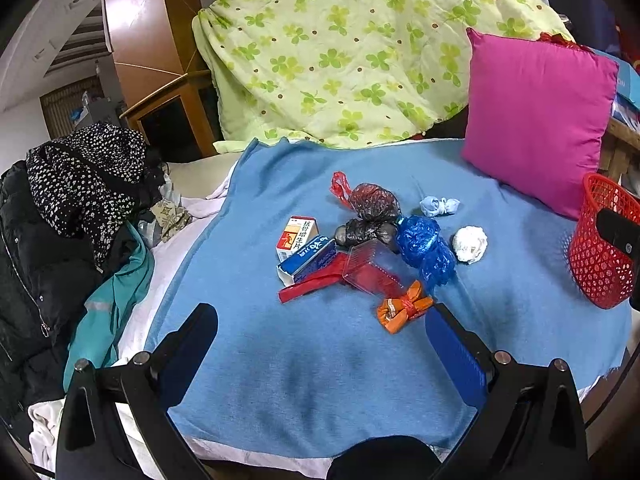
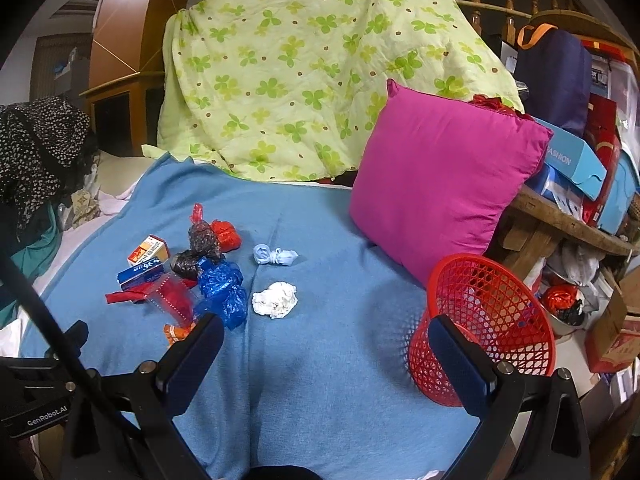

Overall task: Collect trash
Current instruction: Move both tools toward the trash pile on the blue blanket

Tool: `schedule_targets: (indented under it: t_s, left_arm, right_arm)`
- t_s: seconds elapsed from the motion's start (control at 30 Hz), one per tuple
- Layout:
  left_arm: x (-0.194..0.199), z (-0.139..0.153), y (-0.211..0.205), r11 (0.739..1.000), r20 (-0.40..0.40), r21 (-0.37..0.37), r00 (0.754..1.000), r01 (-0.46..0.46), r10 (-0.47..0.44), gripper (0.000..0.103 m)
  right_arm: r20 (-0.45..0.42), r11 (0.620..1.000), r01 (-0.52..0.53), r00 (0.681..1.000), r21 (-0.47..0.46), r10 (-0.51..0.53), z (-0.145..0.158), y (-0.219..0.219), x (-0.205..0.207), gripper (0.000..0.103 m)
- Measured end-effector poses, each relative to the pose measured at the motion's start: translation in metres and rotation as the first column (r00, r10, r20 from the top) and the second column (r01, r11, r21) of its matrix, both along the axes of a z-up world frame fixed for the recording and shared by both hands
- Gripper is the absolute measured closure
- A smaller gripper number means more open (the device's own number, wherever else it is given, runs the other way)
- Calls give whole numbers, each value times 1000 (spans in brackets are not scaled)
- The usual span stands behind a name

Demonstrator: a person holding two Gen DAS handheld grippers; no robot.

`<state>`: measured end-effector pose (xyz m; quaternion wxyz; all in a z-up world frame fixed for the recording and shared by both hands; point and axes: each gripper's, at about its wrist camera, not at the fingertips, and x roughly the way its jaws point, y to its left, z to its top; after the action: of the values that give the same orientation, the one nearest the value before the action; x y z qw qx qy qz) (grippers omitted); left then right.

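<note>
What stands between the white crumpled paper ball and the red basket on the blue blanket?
Nothing visible: only bare blue blanket lies between the white paper ball and the red basket; the pink pillow sits behind that path.

A blanket (image 1: 320,360) lies spread on the bed. In the middle of it sits a pile of trash. Two small boxes (image 1: 301,246) lie on the left of the pile, touching each other. Tied bags (image 1: 374,210) are just right of them. A wrapper (image 1: 404,307) lies at the near edge of the pile. A paper ball (image 1: 470,243) lies to the right, a little apart. A small knotted bag (image 1: 439,205) is farther back. The basket (image 2: 492,320) stands at the right, near the bed's edge. A pillow (image 2: 444,176) leans behind it. A quilt (image 1: 340,48) is heaped at the far end. Clothes (image 1: 72,208) are piled on the left.
</note>
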<state>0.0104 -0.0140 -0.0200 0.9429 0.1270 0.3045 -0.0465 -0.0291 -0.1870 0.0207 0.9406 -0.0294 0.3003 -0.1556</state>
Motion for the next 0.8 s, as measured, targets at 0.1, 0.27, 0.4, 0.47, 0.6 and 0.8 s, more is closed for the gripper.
schedule_targets:
  t_s: [0.1,0.27,0.4,0.47,0.6,0.8]
  left_arm:
    - [2,-2,-2,1000,-6,12,1000,2,-2,0]
    - [6,-6,-5,1000,-16,25,1000,4,-4,0]
    - [14,-11,-3,1000,-32,6,999,9,-8,0]
    - [23,-16,3,1000,-69,-19,998,9,-10,0]
    - [46,-30,24,997,-129,-75,992,-25,15,0]
    - [77,-57,52,982,-245,-173,969,-76,32,0]
  right_arm:
    - [-10,1000,-1,1000,2,1,-3,-2,2,0]
    - [-13,1000,0,1000,3,0,-8,-4,6,0]
    - [-22,1000,-2,1000,9,2,-13,-5,11,0]
    - [-30,999,-10,999,32,10,-18,-10,16,0]
    - [-72,986,-55,995,155,67,-39,-27,32,0]
    - [-103,931,-95,985,352,140,-92,-59,77,17]
